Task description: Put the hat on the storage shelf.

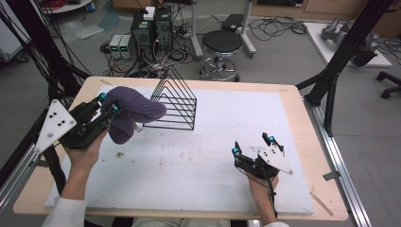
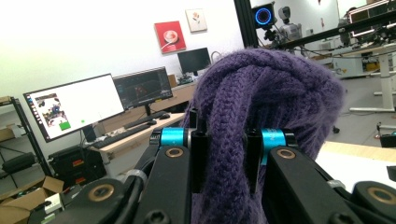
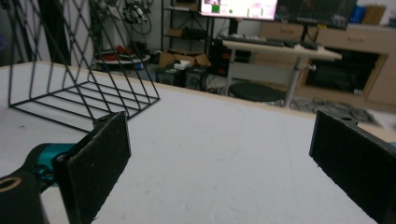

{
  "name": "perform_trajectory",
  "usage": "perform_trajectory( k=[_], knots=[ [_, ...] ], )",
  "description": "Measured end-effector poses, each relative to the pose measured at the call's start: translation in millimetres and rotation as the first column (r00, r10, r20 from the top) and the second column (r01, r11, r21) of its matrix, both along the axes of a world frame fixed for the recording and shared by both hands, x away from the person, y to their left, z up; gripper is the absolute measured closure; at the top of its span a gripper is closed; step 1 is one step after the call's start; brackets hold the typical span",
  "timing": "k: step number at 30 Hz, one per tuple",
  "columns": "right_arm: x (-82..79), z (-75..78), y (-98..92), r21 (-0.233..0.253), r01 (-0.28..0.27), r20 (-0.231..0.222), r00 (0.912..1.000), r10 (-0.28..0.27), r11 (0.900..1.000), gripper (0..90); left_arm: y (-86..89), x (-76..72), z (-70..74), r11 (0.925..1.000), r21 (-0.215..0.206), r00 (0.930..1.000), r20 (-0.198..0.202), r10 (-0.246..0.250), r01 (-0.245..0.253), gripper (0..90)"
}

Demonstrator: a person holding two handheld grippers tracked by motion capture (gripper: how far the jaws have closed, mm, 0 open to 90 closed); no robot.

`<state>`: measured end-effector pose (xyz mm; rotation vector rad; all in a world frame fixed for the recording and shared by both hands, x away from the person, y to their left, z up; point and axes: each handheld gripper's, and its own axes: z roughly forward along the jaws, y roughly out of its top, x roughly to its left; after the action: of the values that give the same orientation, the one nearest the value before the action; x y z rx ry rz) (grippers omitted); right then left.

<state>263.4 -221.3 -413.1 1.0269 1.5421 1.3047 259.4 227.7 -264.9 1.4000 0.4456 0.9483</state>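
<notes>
One purple knitted hat (image 2: 261, 107) is clamped in the left gripper (image 2: 226, 140), its weave clearest close-up, while the right gripper (image 1: 253, 146) is held with jaws spread over the desk (image 1: 213, 142) near one wire rack (image 1: 172, 101).

No text, label, brand or number is readable anywhere; the monitor (image 2: 77, 105) and the red poster (image 2: 170, 36) are too blurred to read.

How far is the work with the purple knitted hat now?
Done: the left gripper has clamped the purple knitted hat and holds it off the white table. In hand: it hangs beside the black wire rack. Left: probably placing it there; the right gripper waits open.
</notes>
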Motion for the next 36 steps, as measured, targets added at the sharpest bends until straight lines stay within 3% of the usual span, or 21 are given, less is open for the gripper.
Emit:
perform_trajectory(
  k=[3, 6, 7, 11, 13, 14, 17, 19, 21, 22, 27, 30, 34, 35, 36],
  knots=[
    [1.4, 6.9, 8.8, 0.039, -0.071, 0.021, 0.9973, 0.070, 0.997, 4.4, -3.6, -1.3, 1.2, 0.9998, -0.015, 0.9999, -0.005, -0.015, 0.014, 79.6],
    [7.0, 14.7, 17.0, 0.082, -0.147, 0.038, 0.9888, 0.144, 0.986, 4.4, -8.0, -0.6, 3.4, 0.9994, -0.026, 0.9996, -0.016, -0.023, 0.023, 79.5],
    [7.0, 14.7, 17.0, 0.082, -0.147, 0.038, 0.9888, 0.144, 0.986, 4.4, -8.8, -0.3, 4.0, 0.9992, -0.031, 0.9995, -0.017, -0.026, 0.025, 79.5],
    [13.2, 24.2, 27.1, 0.101, -0.228, 0.092, 0.9713, 0.220, 0.968, 4.4, -12.0, 1.9, 9.4, 0.9942, -0.078, 0.9966, -0.030, -0.076, 0.074, 79.5],
    [13.9, 26.0, 28.8, 0.104, -0.240, 0.102, 0.9679, 0.230, 0.965, 4.3, -12.8, 2.5, 10.8, 0.9931, -0.083, 0.9958, -0.033, -0.086, 0.083, 79.4],
    [15.2, 29.1, 32.4, 0.107, -0.265, 0.120, 0.9603, 0.252, 0.958, 4.3, -15.5, 3.7, 13.4, 0.9923, -0.083, 0.9950, -0.030, -0.095, 0.092, 79.4],
    [18.1, 31.5, 38.4, 0.107, -0.297, 0.141, 0.9492, 0.281, 0.949, 4.1, -19.2, 5.1, 15.1, 0.9917, -0.083, 0.9946, -0.027, -0.100, 0.098, 79.4],
    [18.5, 31.9, 40.3, 0.106, -0.305, 0.143, 0.9465, 0.289, 0.946, 4.1, -22.7, 6.8, 15.4, 0.9911, -0.084, 0.9940, -0.027, -0.106, 0.103, 79.4],
    [20.8, 34.2, 49.1, 0.093, -0.343, 0.163, 0.9315, 0.325, 0.935, 4.0, -28.0, 9.6, 14.7, 0.9898, -0.085, 0.9926, -0.031, -0.117, 0.114, 79.4],
    [20.6, 35.3, 52.9, 0.098, -0.351, 0.163, 0.9287, 0.333, 0.931, 4.0, -32.7, 11.5, 13.9, 0.9891, -0.080, 0.9914, -0.033, -0.126, 0.123, 79.4],
    [23.2, 44.4, 71.2, 0.046, -0.414, 0.200, 0.8956, 0.397, 0.909, 4.0, -41.6, 14.6, 14.4, 0.9856, -0.086, 0.9882, -0.035, -0.149, 0.145, 79.4],
    [28.3, 51.8, 79.4, 0.040, -0.442, 0.216, 0.8795, 0.424, 0.896, 4.0, -44.2, 16.1, 15.5, 0.9833, -0.092, 0.9862, -0.039, -0.161, 0.157, 79.4],
    [34.2, 59.1, 86.5, 0.064, -0.470, 0.234, 0.8647, 0.444, 0.880, 4.0, -46.4, 19.3, 17.3, 0.9760, -0.120, 0.9810, -0.046, -0.188, 0.182, 79.2],
    [36.1, 60.5, 87.8, 0.065, -0.478, 0.242, 0.8589, 0.451, 0.876, 4.0, -46.6, 21.8, 17.7, 0.9687, -0.149, 0.9768, -0.049, -0.208, 0.199, 79.1],
    [37.2, 61.4, 89.2, 0.073, -0.484, 0.241, 0.8570, 0.456, 0.872, 4.1, -46.6, 21.8, 17.7, 0.9687, -0.149, 0.9768, -0.049, -0.208, 0.199, 79.1]
  ],
)
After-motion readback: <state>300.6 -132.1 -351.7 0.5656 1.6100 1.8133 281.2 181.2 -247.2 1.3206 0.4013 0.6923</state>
